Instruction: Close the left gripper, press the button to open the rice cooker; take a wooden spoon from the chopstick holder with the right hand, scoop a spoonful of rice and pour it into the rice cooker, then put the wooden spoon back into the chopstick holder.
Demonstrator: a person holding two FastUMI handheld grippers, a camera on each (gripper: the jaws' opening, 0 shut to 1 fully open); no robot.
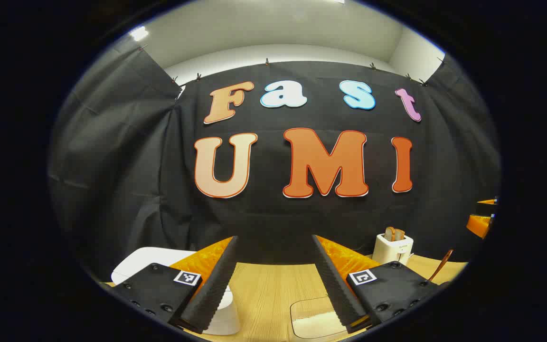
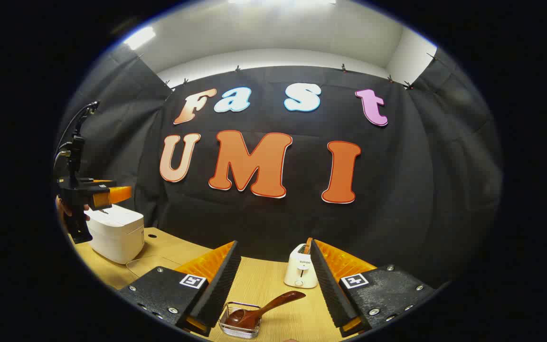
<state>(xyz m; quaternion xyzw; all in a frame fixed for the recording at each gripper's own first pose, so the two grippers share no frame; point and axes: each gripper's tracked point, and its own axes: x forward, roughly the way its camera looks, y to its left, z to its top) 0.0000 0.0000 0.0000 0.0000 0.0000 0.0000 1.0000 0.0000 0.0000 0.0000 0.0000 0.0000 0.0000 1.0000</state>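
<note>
- Both pairs of jaws stand spread wide and hold nothing: the left gripper [image 1: 273,280] hangs above the wooden table [image 1: 264,285], and the right gripper [image 2: 273,285] hangs over the table too.
- Task's first target, the white box-shaped rice cooker [image 2: 116,232], sits with its lid down; seen from the right gripper view, the left gripper is just above it.
- From the left gripper view, the cooker's rounded white top [image 1: 147,259] lies just below and left of the fingers.
- Step in hand, as I judge it: bring the left jaws together first, so the joined tips make one blunt point, then lower them squarely onto the lid button. I cannot make out the button itself.
- Right of the cooker stands the white chopstick holder [image 2: 302,270], a wooden handle poking from it.
- Nearer than the holder, a dark brown wooden spoon [image 2: 264,306] rests its bowl in a small wire-rimmed glass dish [image 2: 240,323].
</note>
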